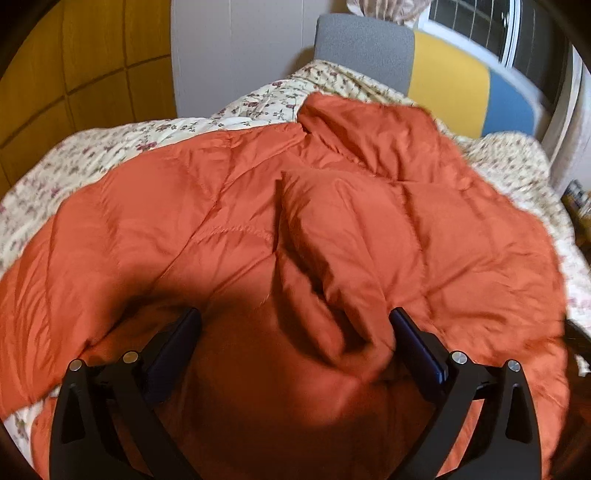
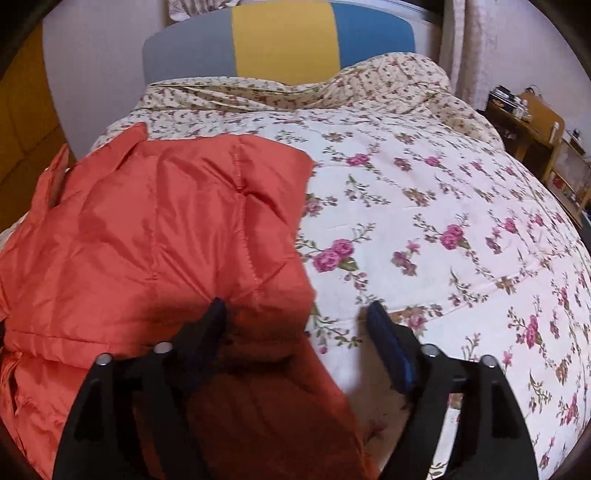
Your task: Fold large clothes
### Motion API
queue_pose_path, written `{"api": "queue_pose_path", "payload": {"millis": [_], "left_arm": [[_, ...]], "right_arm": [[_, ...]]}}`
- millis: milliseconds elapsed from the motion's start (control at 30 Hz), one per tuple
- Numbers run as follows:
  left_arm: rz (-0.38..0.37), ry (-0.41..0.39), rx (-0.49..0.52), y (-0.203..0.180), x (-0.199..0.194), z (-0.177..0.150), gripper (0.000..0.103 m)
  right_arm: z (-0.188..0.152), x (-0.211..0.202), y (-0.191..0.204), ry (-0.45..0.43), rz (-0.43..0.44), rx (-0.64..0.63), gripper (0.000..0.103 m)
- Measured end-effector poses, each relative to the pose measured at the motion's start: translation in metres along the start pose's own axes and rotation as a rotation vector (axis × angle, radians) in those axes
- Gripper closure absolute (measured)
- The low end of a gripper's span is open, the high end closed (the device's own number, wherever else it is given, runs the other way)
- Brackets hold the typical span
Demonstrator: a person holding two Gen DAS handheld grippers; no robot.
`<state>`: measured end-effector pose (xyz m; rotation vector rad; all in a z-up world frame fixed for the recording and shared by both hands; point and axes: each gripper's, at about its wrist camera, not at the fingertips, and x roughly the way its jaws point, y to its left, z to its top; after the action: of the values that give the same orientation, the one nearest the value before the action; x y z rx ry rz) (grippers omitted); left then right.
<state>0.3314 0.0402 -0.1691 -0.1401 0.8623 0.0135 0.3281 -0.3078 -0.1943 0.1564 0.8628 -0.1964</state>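
Observation:
A quilted orange puffer jacket [image 1: 369,229] lies spread on a floral bedspread [image 1: 92,155], its collar toward the headboard and one folded flap lying over its middle. My left gripper [image 1: 295,317] hovers low over the jacket with its jaws wide apart; fabric bulges between the fingers, and the pads do not press on it. In the right wrist view the jacket [image 2: 147,229] fills the left half, its straight edge ending on the bedspread [image 2: 424,221]. My right gripper [image 2: 297,308] stands open over that edge, the left finger [image 2: 218,314] against the orange fabric and the right finger over the bedspread.
A grey, yellow and blue headboard [image 2: 280,40] closes the far end of the bed. Wooden shelves with small items [image 2: 535,125] stand at the right. A yellow-brown wardrobe [image 1: 74,55] and a window [image 1: 480,26] flank the bed.

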Motion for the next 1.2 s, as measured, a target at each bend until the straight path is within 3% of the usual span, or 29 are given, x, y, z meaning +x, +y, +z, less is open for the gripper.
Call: {"api": "queue_pose_path", "payload": {"millis": [100,167,267,533,833,900,1133,1200], "left_arm": [[-0.044,-0.050,-0.064,0.025,-0.027,-0.011,0.003],[-0.033,-0.090,-0.109,0.042,-0.043,-0.018,0.003],[0.025,-0.163,-0.221,0.082,-0.073,-0.035,0.003],[0.136,-0.222,-0.589,0.188,-0.118,-0.092,0.003],[0.213,-0.261,-0.761,0.254,-0.148,-0.139,0.003],[0.208,-0.254,-0.819,0.271,-0.151,-0.151,0.003],[0.132,-0.285,-1.196,0.333,-0.155,-0.199,0.003],[0.111,-0.307,-1.268,0.345,-0.155,-0.205,0.016]], "right_arm": [[0.002,0.000,-0.001,0.002,-0.012,0.006,0.017],[0.002,0.000,-0.001,0.002,-0.019,0.007,0.014],[0.003,0.001,-0.001,0.002,-0.034,0.007,0.011],[0.004,0.001,0.000,0.004,-0.038,0.011,0.009],[0.004,0.000,-0.002,0.004,-0.041,0.012,0.007],[0.004,0.001,-0.002,0.006,-0.039,0.010,0.006],[0.003,0.001,-0.006,0.009,-0.036,0.022,0.005],[0.003,0.001,-0.006,0.010,-0.035,0.024,0.004]]}}
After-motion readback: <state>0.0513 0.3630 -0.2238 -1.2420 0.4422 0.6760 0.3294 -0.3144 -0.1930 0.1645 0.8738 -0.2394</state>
